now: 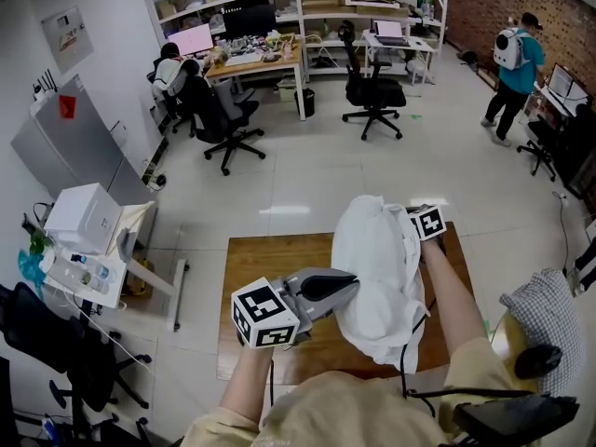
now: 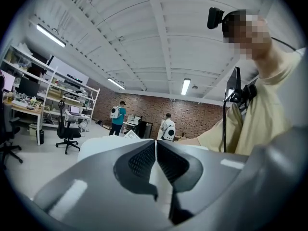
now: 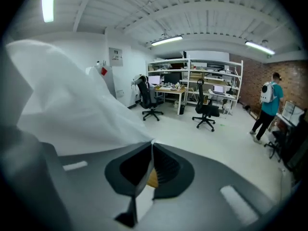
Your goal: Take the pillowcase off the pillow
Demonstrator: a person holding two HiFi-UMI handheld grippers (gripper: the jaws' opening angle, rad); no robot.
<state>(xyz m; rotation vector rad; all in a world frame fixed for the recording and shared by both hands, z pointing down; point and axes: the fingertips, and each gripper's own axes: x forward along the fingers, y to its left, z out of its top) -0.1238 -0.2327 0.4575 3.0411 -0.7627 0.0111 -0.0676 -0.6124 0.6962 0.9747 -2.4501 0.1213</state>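
The pillow in its white pillowcase (image 1: 377,268) hangs as a crumpled bundle above the brown wooden table (image 1: 270,268). My left gripper (image 1: 354,285) comes in level from the left and is shut on a fold of the pillowcase at the bundle's lower left. In the left gripper view a thin strip of white cloth runs between the closed jaws of the left gripper (image 2: 155,143). My right gripper (image 1: 410,214) sits at the bundle's upper right. In the right gripper view the right gripper (image 3: 152,143) is shut on the pillowcase (image 3: 72,105), which spreads up and to the left.
Beyond the table lies open grey floor with black office chairs (image 1: 372,91) and desks with shelves at the back. A person with a backpack (image 1: 514,63) stands far right. A white box (image 1: 84,217) sits on a stand at left. A checked cushion (image 1: 545,310) is at right.
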